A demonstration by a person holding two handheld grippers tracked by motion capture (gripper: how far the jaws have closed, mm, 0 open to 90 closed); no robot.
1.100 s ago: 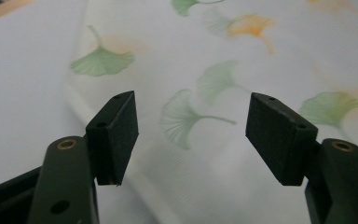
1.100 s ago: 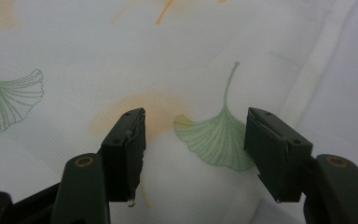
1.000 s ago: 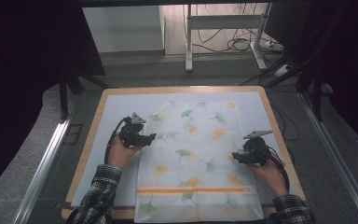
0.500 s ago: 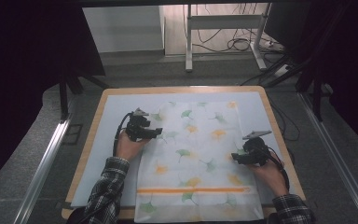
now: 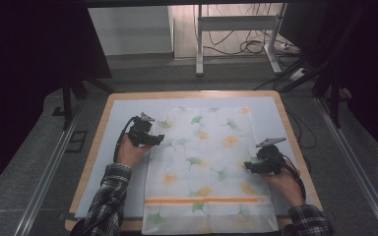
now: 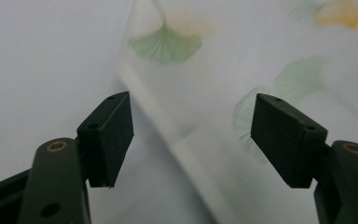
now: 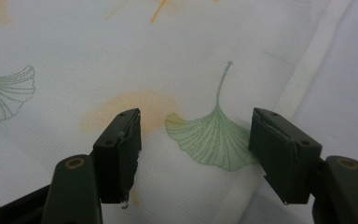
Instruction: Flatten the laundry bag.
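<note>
While one cloth (image 5: pixel 204 167) lies flat | two tongs open

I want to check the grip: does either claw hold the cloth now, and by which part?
Nothing is held. The left claw and right claw stand open over the edges of the cloth.
</note>
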